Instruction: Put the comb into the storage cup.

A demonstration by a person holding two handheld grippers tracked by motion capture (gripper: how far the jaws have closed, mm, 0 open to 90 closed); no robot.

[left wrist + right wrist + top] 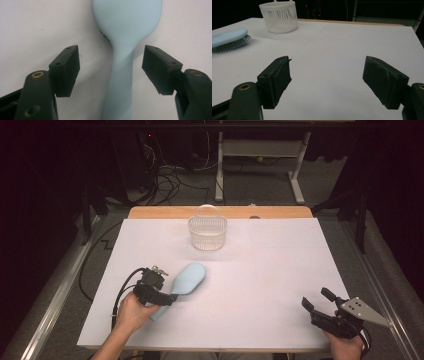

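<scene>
High view: pale blue hairbrush (186,281) flat on desk (280,285), near side of white basket (207,233). Left tongs (111,67) spread, straddling brush handle, not gripping. Right tongs (317,301) wide open, empty, far right of basket.

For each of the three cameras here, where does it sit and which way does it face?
High view: fixed above the person's side, looking forward and down on the table; both forearms, left tool and right tool show.
Left gripper view: rides the left tool, looking straight down on the hairbrush handle, which lies between its open jaws, untouched.
Right gripper view: rides the right tool, looking level across the table to the basket; jaws open, nothing between them.
Shared: the high and right gripper views both show brush and basket.
</scene>
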